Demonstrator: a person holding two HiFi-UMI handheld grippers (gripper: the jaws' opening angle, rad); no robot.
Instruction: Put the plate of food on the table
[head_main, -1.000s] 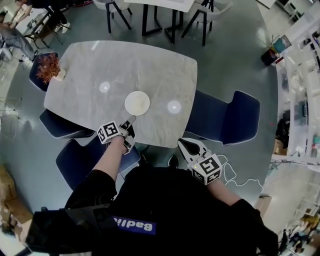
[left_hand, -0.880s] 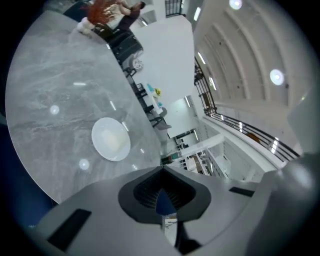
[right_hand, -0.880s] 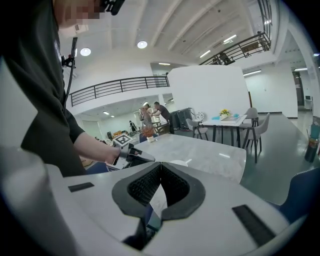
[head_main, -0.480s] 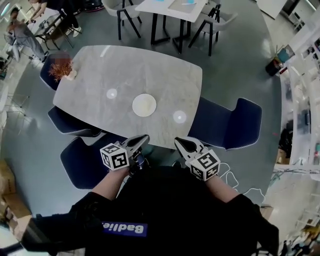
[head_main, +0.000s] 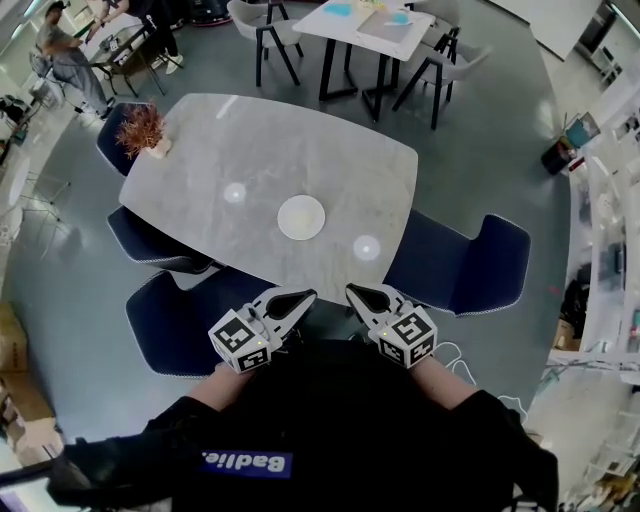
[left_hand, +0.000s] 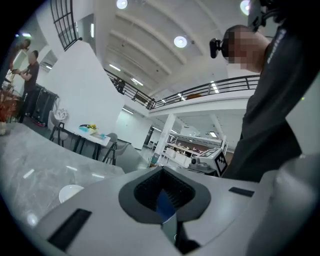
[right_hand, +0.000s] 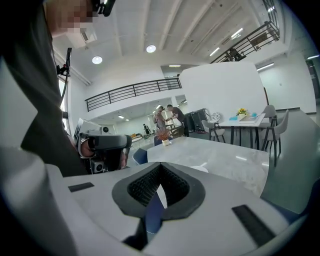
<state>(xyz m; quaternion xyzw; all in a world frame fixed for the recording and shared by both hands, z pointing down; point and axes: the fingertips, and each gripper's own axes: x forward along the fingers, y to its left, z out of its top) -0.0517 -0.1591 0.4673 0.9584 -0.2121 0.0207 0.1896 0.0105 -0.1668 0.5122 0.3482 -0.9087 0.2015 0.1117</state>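
Head view is showing both tongs drawn in close against the person's dark torso, near the bench's near edge. Out to the left of the left tongs (head_main: 303, 296), two navy chairs (head_main: 165, 318) are crowding the bench's left and near-left edges, so open floor on that side is lying further out to the left. The left tongs are sitting fully closed with nothing between them. In the left gripper view only a sliver of blue is showing through their ribbed hollow.

Ahead of both tongs the grey, marble-look bench (head_main: 300, 140) is stretching away, its rounded corners falling off to either side. The plate (head_main: 301, 217) is resting flat on the bench. It is lying ahead of the gap between the two tongs and well apart from both. It is sitting nearer the near edge than the far one, with bare surface all around it. It is looking round and white with a faintly creamy middle, and what is lying on it is too small to tell.

The right tongs (head_main: 354, 293) are likewise pressed together and holding nothing. To their right another navy chair (head_main: 465, 262) is standing against the bench's right edge, with open grey floor beyond it.
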